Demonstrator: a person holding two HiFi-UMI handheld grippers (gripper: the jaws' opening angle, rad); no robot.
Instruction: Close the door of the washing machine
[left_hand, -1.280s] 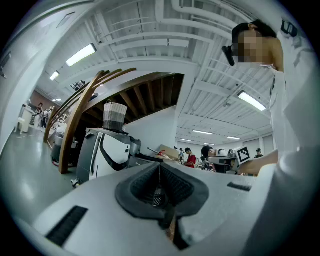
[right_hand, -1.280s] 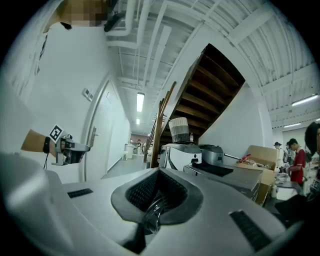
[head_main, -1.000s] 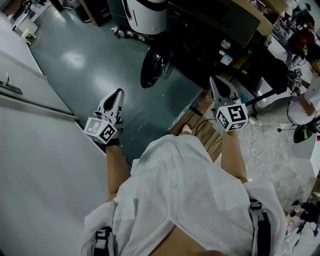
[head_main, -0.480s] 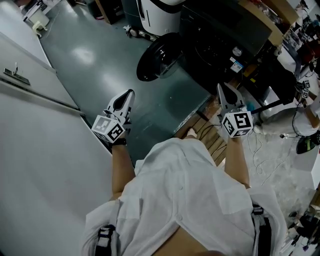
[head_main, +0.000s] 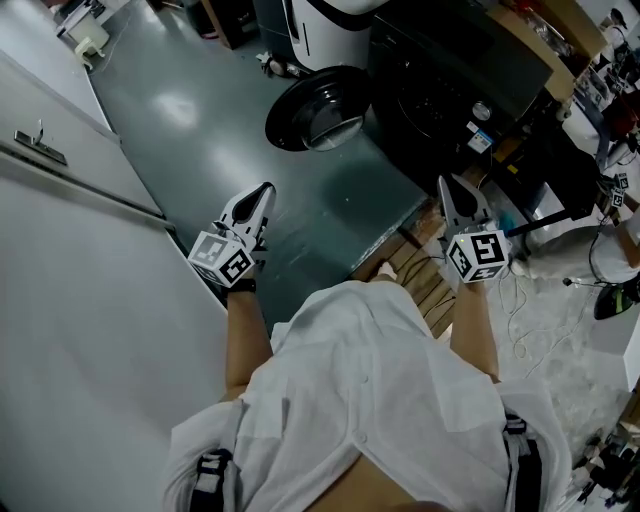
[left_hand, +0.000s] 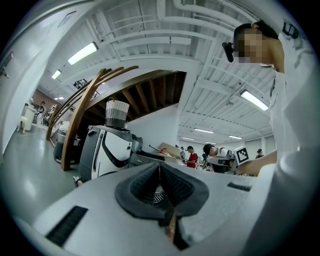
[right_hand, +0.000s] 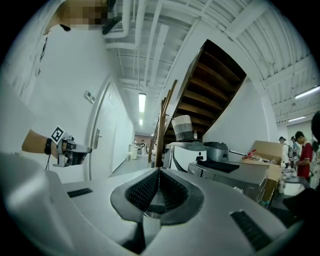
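The dark washing machine stands at the top right of the head view. Its round door hangs open towards the left over the green floor. My left gripper is held level over the floor, well short of the door, shut and empty; in the left gripper view its pads meet. My right gripper is in front of the machine's lower right corner, apart from it, jaws together with nothing between them. The machine's top shows ahead in the right gripper view.
A white rounded machine stands left of the washer. A white wall with a door handle runs along the left. A wooden pallet with cables lies at my feet. Cardboard boxes and a person are at the right.
The head view has shifted, so the door and the machine show more fully. Both grippers stay shut and in nearly the same place.
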